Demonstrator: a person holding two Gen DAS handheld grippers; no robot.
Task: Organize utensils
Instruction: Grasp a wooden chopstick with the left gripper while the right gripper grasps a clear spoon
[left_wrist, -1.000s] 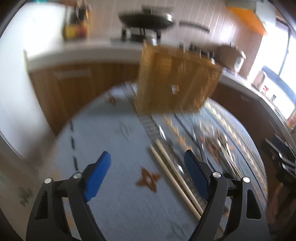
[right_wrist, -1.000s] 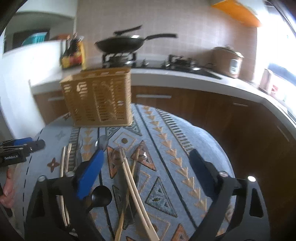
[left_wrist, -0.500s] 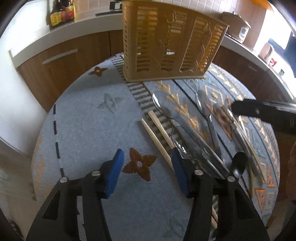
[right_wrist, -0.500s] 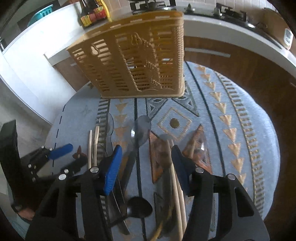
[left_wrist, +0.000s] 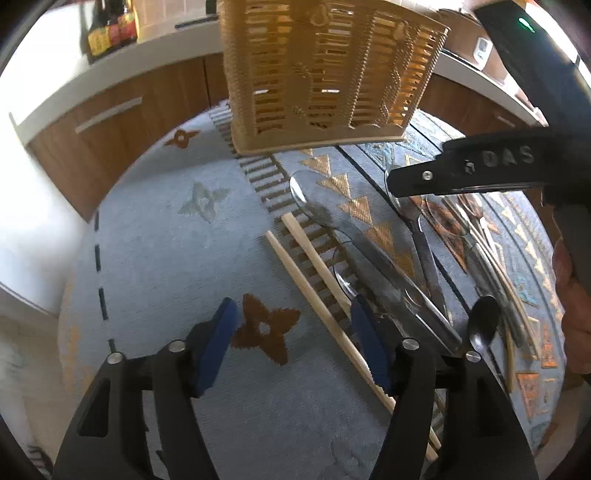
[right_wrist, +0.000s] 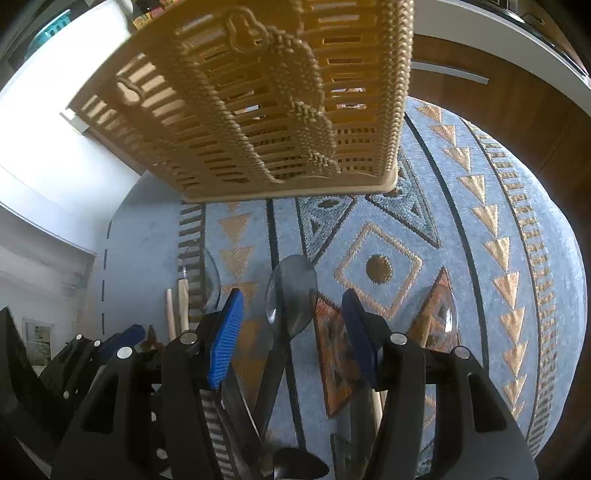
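Both grippers are hanging low over the round worktop (left_wrist: 155, 236) with its blue patterned cloth, jaws parted and gripping nothing: the left gripper (left_wrist: 291, 332) over bare cloth just beside 2 pale wooden chopsticks (left_wrist: 314, 280), the right gripper (right_wrist: 291, 325) straddling a large steel spoon (right_wrist: 291, 291) whose bowl is pointing toward the tan slotted plastic utensil basket (right_wrist: 258, 110) standing at the far side. The utensils are all lying loose on the cloth, none visibly in the basket. The spoons are overlapping, so a closing grip on 1 handle is likely dragging its neighbours along, and the smooth steel may be twisting out between the pads. The left view is showing the whole spread: 2 more long steel spoons (left_wrist: 354, 240), a small black spoon (left_wrist: 484, 325) and the right tool's black body overhead. The right view is showing only its own spoon, the chopstick tips and the basket's weave up close.
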